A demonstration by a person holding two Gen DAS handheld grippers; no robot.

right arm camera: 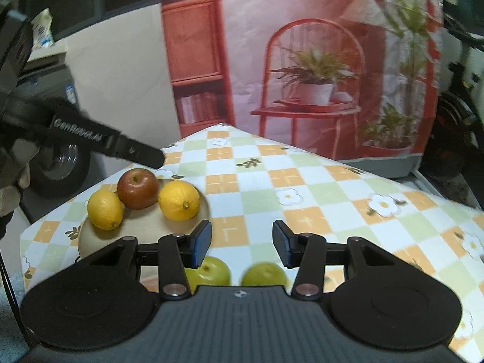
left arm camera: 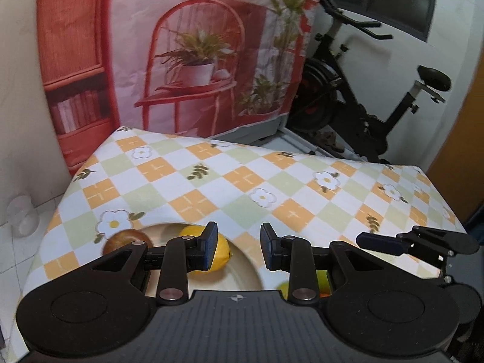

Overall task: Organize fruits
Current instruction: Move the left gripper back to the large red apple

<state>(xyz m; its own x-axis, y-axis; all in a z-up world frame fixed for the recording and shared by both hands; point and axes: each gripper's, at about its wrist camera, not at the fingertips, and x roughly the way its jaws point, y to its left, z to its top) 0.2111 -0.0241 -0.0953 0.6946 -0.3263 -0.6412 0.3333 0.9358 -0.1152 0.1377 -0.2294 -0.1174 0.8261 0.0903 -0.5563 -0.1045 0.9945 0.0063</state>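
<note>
A beige plate (right arm camera: 90, 242) near the table's left corner holds a red apple (right arm camera: 137, 189) and two lemons (right arm camera: 104, 210) (right arm camera: 179, 200). Two green fruits (right arm camera: 211, 270) (right arm camera: 263, 273) lie on the checked tablecloth (right arm camera: 302, 199) just below my right gripper (right arm camera: 242, 243), which is open and empty above them. In the left wrist view my left gripper (left arm camera: 239, 243) hovers over the plate (left arm camera: 242, 272), its jaws apart with nothing between them. A lemon (left arm camera: 222, 251) shows behind its left finger, and the apple (left arm camera: 121, 240) is further left. A green fruit (left arm camera: 323, 279) peeks out under the right finger.
A printed backdrop (left arm camera: 196, 60) hangs behind the table and an exercise bike (left arm camera: 363, 90) stands at the right. A clear jar (left arm camera: 22, 214) sits on the floor at the left. The table's left corner is close to the plate. A gloved hand (right arm camera: 12, 181) is at the left edge.
</note>
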